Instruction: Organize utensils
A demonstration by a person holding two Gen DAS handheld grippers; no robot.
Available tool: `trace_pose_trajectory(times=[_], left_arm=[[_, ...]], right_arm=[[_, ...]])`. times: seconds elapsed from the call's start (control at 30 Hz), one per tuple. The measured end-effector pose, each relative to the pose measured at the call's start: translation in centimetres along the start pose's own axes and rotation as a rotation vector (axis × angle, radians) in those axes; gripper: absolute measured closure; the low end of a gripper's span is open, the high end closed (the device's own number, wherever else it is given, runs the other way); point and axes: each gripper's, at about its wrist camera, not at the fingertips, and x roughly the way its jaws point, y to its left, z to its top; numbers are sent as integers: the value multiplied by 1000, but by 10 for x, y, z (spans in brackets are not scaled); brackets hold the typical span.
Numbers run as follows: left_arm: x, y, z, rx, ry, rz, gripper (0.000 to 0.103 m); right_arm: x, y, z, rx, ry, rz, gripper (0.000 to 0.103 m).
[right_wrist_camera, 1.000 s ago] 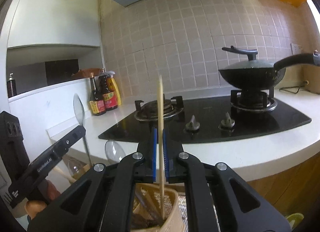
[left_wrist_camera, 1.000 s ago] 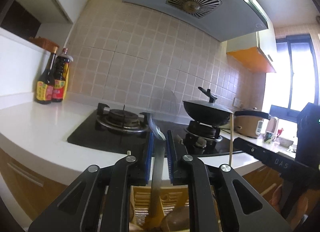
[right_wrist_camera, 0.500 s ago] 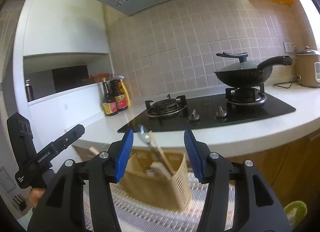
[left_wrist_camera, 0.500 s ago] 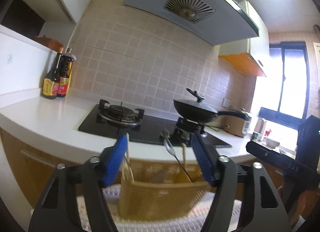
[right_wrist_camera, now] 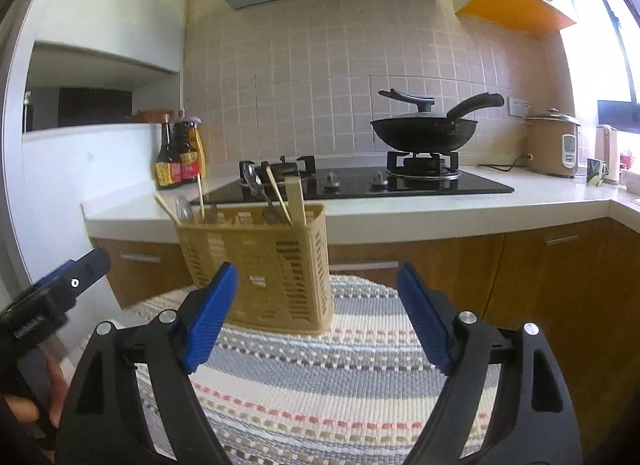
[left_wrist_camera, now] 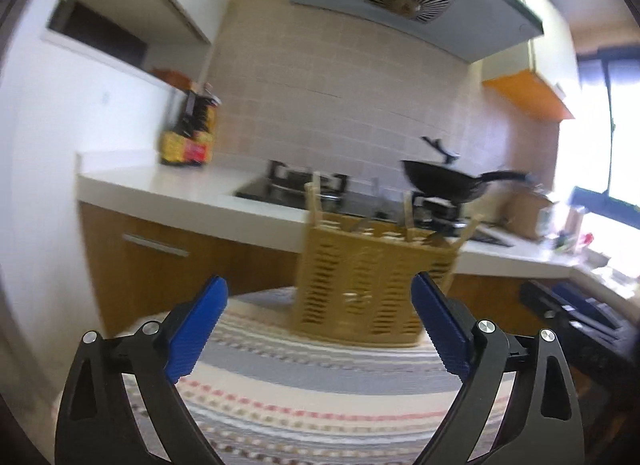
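Left tongs (left_wrist_camera: 318,329) and right tongs (right_wrist_camera: 316,317): jaws opening, wide, nothing between them. A second ago the left gripped a spoon and the right a chopstick over the basket (right_wrist_camera: 272,265); both are now released and the tongs have drawn back. The basket stands on the striped mat (right_wrist_camera: 320,385), just beyond the tongs, utensils (right_wrist_camera: 276,195) upright inside. Judgement: both items deposited; this placement is complete.
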Motion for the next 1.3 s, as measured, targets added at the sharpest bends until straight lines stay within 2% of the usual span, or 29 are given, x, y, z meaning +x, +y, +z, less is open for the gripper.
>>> trace_pose_trajectory(times=[0.03,0.2,0.27,0.4,0.6,0.77,1.3], left_arm=[[0,-2,-6,25,-12,29,13],[5,2,-13,38,-5,40,11],[10,2,-13,54,5,58,11],[16,1,-18,68,41,80,11],[16,-9,-20,121,42,102,8],[16,-9,-20,123,44,112,8],[16,-13,-21,135,54,119,8]], right_arm=[[3,0,-4,-3,7,5,25],[20,-3,-13,-33,35,-14,25],[28,-4,-14,-16,66,3,25],[26,-1,-15,-23,56,-7,25],[26,4,-17,-52,61,-1,24],[32,3,-18,-44,87,4,23],[32,6,-18,-55,89,2,23]])
